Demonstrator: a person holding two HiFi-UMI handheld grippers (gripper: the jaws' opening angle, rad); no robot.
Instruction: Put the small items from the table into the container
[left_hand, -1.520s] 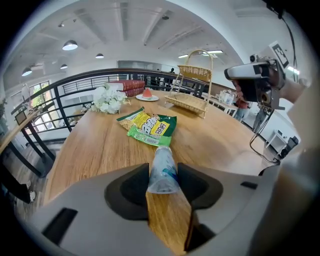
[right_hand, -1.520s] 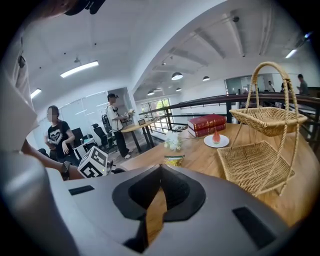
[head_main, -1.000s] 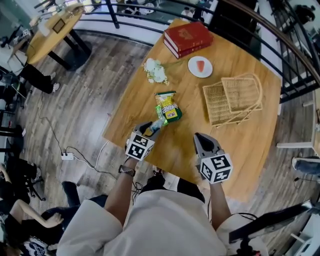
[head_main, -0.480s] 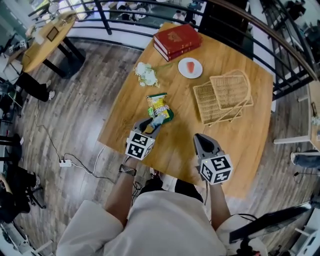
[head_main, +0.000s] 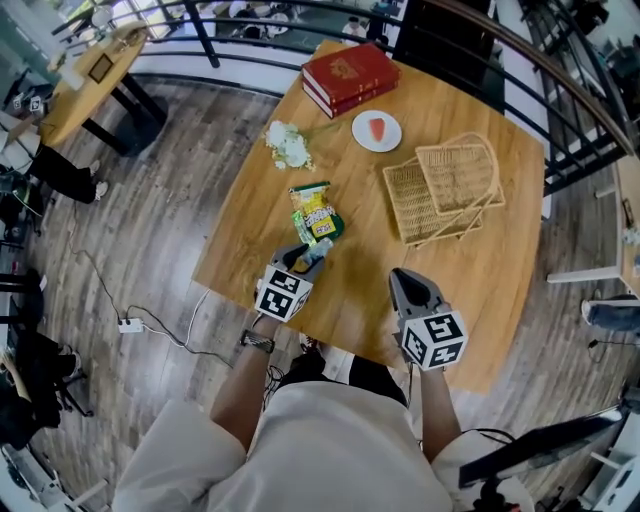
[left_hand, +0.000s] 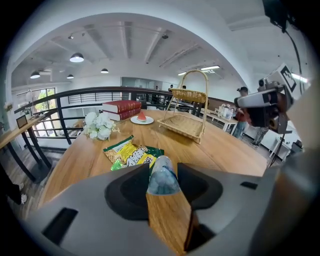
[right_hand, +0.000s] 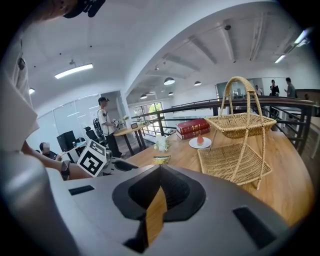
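Hand-held gripper on our left (left_hand: 160, 167) is clamped on a small clear-blue packet (left_hand: 161, 181) near the front edge of the surface (head_main: 490, 270). Our right hand-held gripper (right_hand: 159, 169) has its jaws together, holding nothing. Just beyond the packet we see a snack bag (head_main: 316, 212), then the wicker basket (head_main: 412, 200), white flowers (head_main: 287, 147), a plate (head_main: 377, 131) and red books (head_main: 350, 75).

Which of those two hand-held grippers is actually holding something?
The left hand-held gripper: its jaws clamp a small bluish translucent item. The right hand-held gripper has its jaws shut together with nothing between them.
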